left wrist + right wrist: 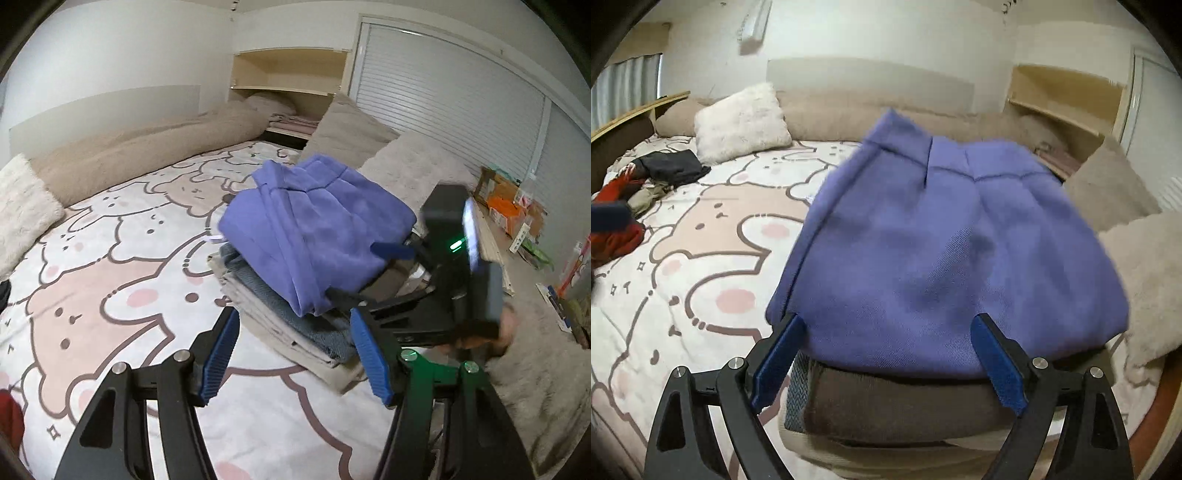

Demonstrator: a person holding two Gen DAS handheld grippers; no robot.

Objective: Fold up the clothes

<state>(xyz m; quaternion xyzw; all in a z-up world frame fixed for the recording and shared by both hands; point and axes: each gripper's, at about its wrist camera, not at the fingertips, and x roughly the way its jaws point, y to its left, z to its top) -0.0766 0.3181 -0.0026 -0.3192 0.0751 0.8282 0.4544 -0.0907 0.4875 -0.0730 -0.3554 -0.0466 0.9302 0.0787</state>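
left wrist view has the left gripper (pixel 291 354) open and empty at 6 o'clock, the folded purple garment (pixel 314 229) topping a clothes stack (pixel 280 314) on the bedsheet (pixel 110 258), while right wrist view shows the right gripper (pixel 886 354) at 6 o'clock, jaws wide astride that garment's near edge, grip uncertain.

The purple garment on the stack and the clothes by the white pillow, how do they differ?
The purple garment is folded; the clothes by the white pillow lie crumpled and unfolded. The purple garment tops a neat stack of folded items; the clothes by the pillow sprawl straight on the bedsheet. The purple garment is one colour; the loose clothes mix red, dark and tan. Both are on the same bed.
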